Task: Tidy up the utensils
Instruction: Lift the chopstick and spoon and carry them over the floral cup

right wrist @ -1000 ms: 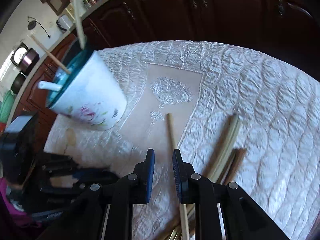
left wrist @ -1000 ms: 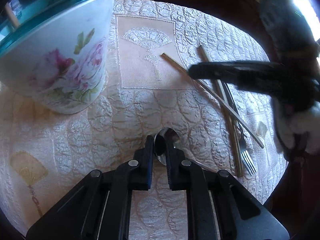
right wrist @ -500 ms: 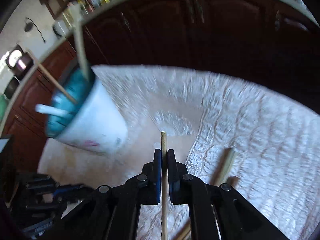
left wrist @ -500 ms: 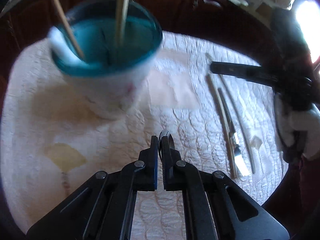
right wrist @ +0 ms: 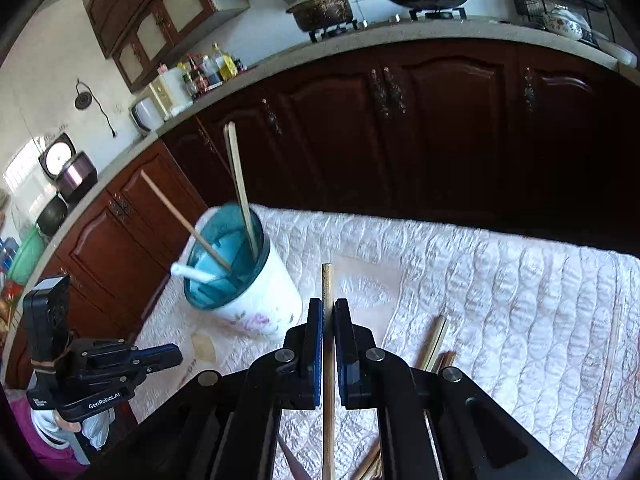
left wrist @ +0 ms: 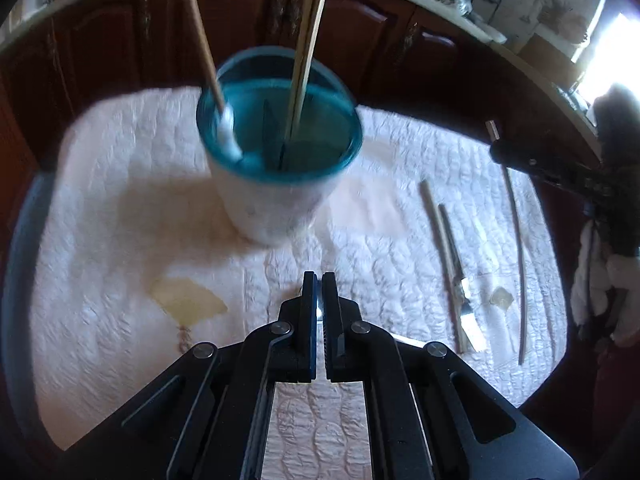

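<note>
We log: holder (right wrist: 256, 312) white, pink floral print, teal interior; tablecloth (right wrist: 500, 292) white quilted, peach fan-motif panels; cabinets (right wrist: 440, 128) dark reddish-brown; chopstick (right wrist: 328, 292) tan.

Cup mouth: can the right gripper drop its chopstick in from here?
Probably yes. The right gripper has the chopstick clamped, and the cup stands open-topped with free room beside its utensils.

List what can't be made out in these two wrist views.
- Left tongs, left wrist view: a metallic glint shows between the shut fingers; the fingers hide what it belongs to.
- Holder, left wrist view: motion blur smears its flower print.
- Chopstick in right tongs, right wrist view: lower end cut off by the bottom edge.
- Fork, left wrist view: glare washes out its tines.
</note>
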Action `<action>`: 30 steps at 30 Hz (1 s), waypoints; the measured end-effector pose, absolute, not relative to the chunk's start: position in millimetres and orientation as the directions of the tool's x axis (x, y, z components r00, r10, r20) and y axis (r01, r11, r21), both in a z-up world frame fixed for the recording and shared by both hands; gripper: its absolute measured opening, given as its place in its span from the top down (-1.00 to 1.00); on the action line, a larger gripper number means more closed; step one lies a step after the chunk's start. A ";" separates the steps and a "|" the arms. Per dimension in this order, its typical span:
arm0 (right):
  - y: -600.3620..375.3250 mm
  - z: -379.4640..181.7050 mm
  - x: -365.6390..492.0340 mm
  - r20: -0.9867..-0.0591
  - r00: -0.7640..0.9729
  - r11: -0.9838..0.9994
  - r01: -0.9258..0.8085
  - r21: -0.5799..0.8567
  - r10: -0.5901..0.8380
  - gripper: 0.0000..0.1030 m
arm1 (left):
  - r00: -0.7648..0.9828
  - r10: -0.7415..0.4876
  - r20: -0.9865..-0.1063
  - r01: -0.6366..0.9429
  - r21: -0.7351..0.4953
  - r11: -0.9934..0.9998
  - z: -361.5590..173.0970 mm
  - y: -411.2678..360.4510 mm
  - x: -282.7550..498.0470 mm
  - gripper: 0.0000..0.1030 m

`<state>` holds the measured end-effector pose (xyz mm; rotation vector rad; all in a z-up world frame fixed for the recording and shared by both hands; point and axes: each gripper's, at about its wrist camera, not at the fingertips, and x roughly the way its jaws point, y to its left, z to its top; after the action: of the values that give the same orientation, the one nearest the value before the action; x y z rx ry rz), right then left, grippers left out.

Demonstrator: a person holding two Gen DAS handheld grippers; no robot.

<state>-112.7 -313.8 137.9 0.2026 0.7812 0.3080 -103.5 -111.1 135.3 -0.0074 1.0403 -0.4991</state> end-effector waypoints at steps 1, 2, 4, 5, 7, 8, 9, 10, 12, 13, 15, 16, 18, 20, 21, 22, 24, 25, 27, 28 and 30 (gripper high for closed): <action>-311.3 134.5 -112.7 -0.665 0.659 0.934 -0.200 0.295 0.351 0.90 | 0.395 -0.390 -0.832 0.397 -0.229 0.889 127.4 -114.4 -104.1 0.92; -311.0 133.0 -115.5 -0.669 0.654 0.934 -0.202 0.296 0.354 0.90 | 0.378 -0.377 -0.845 0.393 -0.222 0.892 116.2 -115.7 -103.0 0.87; -309.6 129.8 -117.7 -0.676 0.643 0.931 -0.206 0.300 0.360 0.90 | 0.335 -0.378 -0.863 0.382 -0.242 0.892 96.2 -118.4 -95.5 0.60; -308.2 127.2 -118.3 -0.681 0.636 0.931 -0.208 0.301 0.363 0.90 | 0.317 -0.379 -0.869 0.373 -0.253 0.893 85.9 -121.8 -92.1 0.54; -307.6 123.5 -118.5 -0.689 0.628 0.932 -0.207 0.298 0.360 0.90 | 0.299 -0.384 -0.874 0.370 -0.265 0.891 74.7 -126.6 -88.1 0.49; -309.8 122.7 -118.4 -0.692 0.626 0.932 -0.205 0.299 0.359 0.90 | 0.293 -0.385 -0.875 0.369 -0.269 0.890 69.5 -129.3 -86.2 0.49; -310.8 121.6 -118.3 -0.694 0.624 0.932 -0.201 0.302 0.359 0.90 | 0.287 -0.385 -0.877 0.367 -0.271 0.890 65.9 -132.8 -83.7 0.49; -311.7 120.5 -118.3 -0.696 0.623 0.933 -0.196 0.303 0.357 0.90 | 0.282 -0.386 -0.878 0.368 -0.273 0.889 62.7 -135.7 -81.7 0.49; -313.3 120.6 -118.4 -0.697 0.623 0.933 -0.192 0.305 0.355 0.90 | 0.284 -0.378 -0.881 0.385 -0.256 0.887 56.4 -141.9 -82.1 0.57; -313.5 120.5 -118.7 -0.697 0.623 0.933 -0.191 0.305 0.355 0.90 | 0.293 -0.365 -0.884 0.387 -0.240 0.890 55.7 -144.0 -83.7 0.83; -312.9 121.0 -119.1 -0.697 0.623 0.933 -0.193 0.303 0.356 0.90 | 0.306 -0.360 -0.881 0.391 -0.229 0.891 57.0 -146.2 -86.4 0.88; -312.7 121.3 -119.5 -0.696 0.623 0.933 -0.196 0.303 0.357 0.90 | 0.309 -0.368 -0.877 0.391 -0.235 0.890 59.9 -145.4 -88.3 0.91; -311.5 124.5 -122.1 -0.693 0.625 0.932 -0.206 0.299 0.361 0.90 | 0.332 -0.375 -0.865 0.398 -0.232 0.888 73.0 -141.0 -95.9 0.93; -310.5 130.3 -125.6 -0.686 0.629 0.930 -0.220 0.293 0.365 0.90 | 0.362 -0.383 -0.850 0.406 -0.226 0.885 87.0 -133.1 -101.5 0.95; -310.5 134.3 -127.4 -0.680 0.634 0.929 -0.227 0.292 0.368 0.90 | 0.370 -0.382 -0.847 0.408 -0.221 0.886 93.9 -126.8 -103.4 0.96; -310.7 138.5 -129.2 -0.672 0.641 0.928 -0.232 0.291 0.371 0.90 | 0.381 -0.382 -0.842 0.406 -0.219 0.887 100.2 -122.3 -106.3 0.98; -311.3 145.8 -132.1 -0.661 0.651 0.927 -0.238 0.290 0.374 0.90 | 0.406 -0.384 -0.829 0.395 -0.220 0.892 115.9 -111.4 -111.8 0.98; -311.3 149.6 -133.7 -0.654 0.656 0.926 -0.241 0.289 0.375 0.90 | 0.420 -0.386 -0.821 0.390 -0.221 0.894 124.1 -105.5 -114.9 0.98; -311.9 157.3 -136.6 -0.640 0.667 0.924 -0.247 0.293 0.381 0.90 | 0.454 -0.386 -0.803 0.380 -0.217 0.899 142.0 -94.3 -121.3 0.98; -312.5 162.1 -137.7 -0.629 0.675 0.922 -0.249 0.298 0.386 0.90 | 0.469 -0.387 -0.794 0.377 -0.216 0.901 150.7 -89.1 -123.9 0.97; -313.1 171.7 -138.5 -0.608 0.689 0.917 -0.252 0.308 0.394 0.90 | 0.503 -0.391 -0.771 0.371 -0.216 0.903 170.9 -80.9 -126.4 0.97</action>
<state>-138.5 -313.1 171.7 0.2073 0.7258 0.3639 -126.4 -80.9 170.9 -0.0235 0.9368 -0.4596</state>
